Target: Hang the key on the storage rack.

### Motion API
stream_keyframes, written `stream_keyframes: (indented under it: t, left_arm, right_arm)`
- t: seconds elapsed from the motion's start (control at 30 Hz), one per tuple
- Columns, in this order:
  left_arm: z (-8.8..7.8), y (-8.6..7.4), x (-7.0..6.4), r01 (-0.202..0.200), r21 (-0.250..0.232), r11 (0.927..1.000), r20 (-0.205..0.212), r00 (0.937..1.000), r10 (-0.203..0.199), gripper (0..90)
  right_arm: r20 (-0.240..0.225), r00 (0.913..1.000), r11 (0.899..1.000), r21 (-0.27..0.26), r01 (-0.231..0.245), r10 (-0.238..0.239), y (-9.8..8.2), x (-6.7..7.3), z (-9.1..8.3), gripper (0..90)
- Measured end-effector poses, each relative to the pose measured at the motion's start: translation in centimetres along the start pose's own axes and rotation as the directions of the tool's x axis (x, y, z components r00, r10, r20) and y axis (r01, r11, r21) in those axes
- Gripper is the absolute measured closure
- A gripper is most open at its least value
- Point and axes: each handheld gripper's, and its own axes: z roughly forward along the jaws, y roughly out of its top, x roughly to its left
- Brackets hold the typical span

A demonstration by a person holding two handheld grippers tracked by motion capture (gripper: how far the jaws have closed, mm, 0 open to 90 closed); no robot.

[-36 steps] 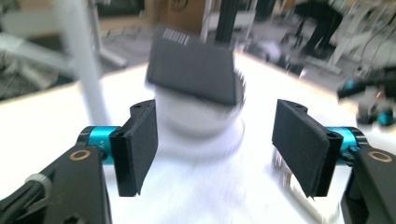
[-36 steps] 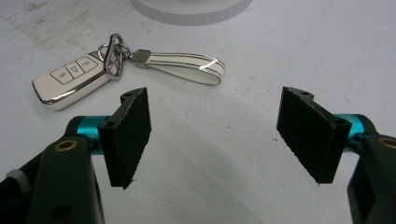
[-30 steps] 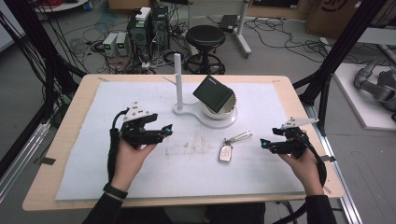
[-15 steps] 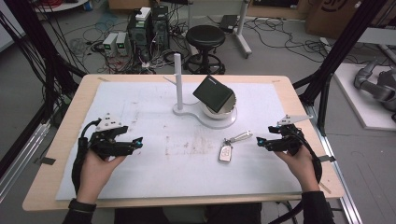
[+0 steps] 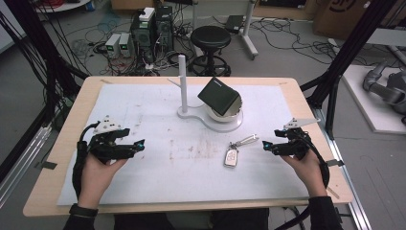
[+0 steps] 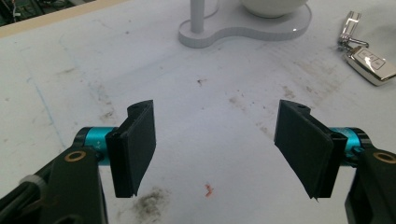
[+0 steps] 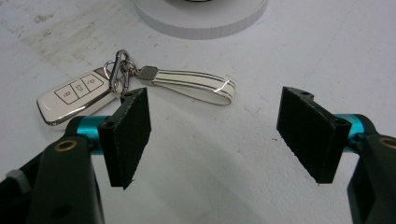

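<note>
A white car key fob (image 5: 231,156) with a carabiner and a white strap (image 5: 246,140) lies on the white mat, right of centre. In the right gripper view the key fob (image 7: 74,96) and strap (image 7: 192,84) lie just beyond the open jaws of my right gripper (image 7: 219,140). My right gripper (image 5: 266,145) sits to the right of the fob, empty. My left gripper (image 5: 139,144) rests at the left of the mat, open and empty. The left gripper view shows its jaws wide apart (image 6: 217,149) over stained mat, with the fob (image 6: 370,65) far off.
A white stand (image 5: 210,120) with an upright post (image 5: 182,81) and a bowl (image 5: 229,112) carrying a tilted dark box (image 5: 218,96) stands at mid back of the mat. The wooden table edge (image 5: 76,103) frames the mat.
My left gripper has drawn back from near the centre to the left of the mat. My right gripper has barely moved.
</note>
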Motion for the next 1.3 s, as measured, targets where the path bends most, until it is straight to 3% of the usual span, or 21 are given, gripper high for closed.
stream_keyframes:
  t: [0.3, 0.4, 0.5, 0.7, 0.73, 0.83, 1.07, 1.17, 1.27, 1.3]
  left_arm:
    - [2.2, 0.5, -1.9, -0.017, -0.004, 0.9998, 0.100, 0.9949, 0.017, 30.1]
    - [3.8, 1.1, -3.1, -0.033, 0.007, 0.9994, 0.150, 0.9881, 0.032, 30.1]
    - [5.1, 1.4, -4.2, -0.054, 0.022, 0.9983, 0.176, 0.9831, 0.050, 30.7]
    - [8.9, 2.8, -7.7, -0.100, 0.048, 0.9938, 0.269, 0.9595, 0.084, 35.7]
    - [9.7, 3.2, -8.4, -0.104, 0.042, 0.9937, 0.293, 0.9522, 0.087, 35.9]
    - [11.7, 4.1, -9.8, -0.115, 0.031, 0.9928, 0.332, 0.9382, 0.099, 39.8]
    - [15.9, 5.9, -12.0, -0.097, -0.001, 0.9953, 0.372, 0.9237, 0.090, 44.4]
    - [17.7, 6.7, -12.9, -0.087, 0.003, 0.9962, 0.406, 0.9106, 0.078, 48.0]
    - [19.4, 7.4, -13.8, -0.083, 0.014, 0.9965, 0.426, 0.9023, 0.069, 51.7]
    - [19.9, 7.6, -14.0, -0.088, 0.019, 0.9960, 0.426, 0.9021, 0.071, 52.5]
  right_arm:
    - [0.005, 0.9999, 1.000, -0.009, -0.013, 0.013, -0.1, -0.3, -0.1, 27.3]
    - [-0.002, 1.0000, 1.000, -0.005, -0.010, 0.010, -0.2, -0.4, 0.1, 29.1]
    - [-0.001, 0.9999, 1.000, 0.001, -0.011, 0.011, -0.4, -0.4, 0.2, 29.3]
    - [0.001, 0.9998, 1.000, -0.007, -0.019, 0.019, -0.6, -0.7, 0.1, 29.2]
    - [0.003, 0.9998, 1.000, -0.009, -0.019, 0.019, -0.6, -0.7, 0.0, 29.2]
    - [0.004, 0.9998, 1.000, -0.013, -0.021, 0.022, -0.6, -0.6, -0.1, 29.3]
    - [0.006, 0.9996, 1.000, -0.013, -0.027, 0.027, -1.2, -0.8, -0.7, 29.2]
    - [0.011, 0.9993, 0.999, -0.016, -0.035, 0.035, -1.6, -0.9, -1.1, 29.2]
    - [0.018, 0.9990, 0.999, -0.019, -0.041, 0.041, -2.0, -1.0, -1.6, 29.2]
    - [0.021, 0.9987, 0.999, -0.020, -0.045, 0.045, -2.2, -1.1, -1.8, 29.2]
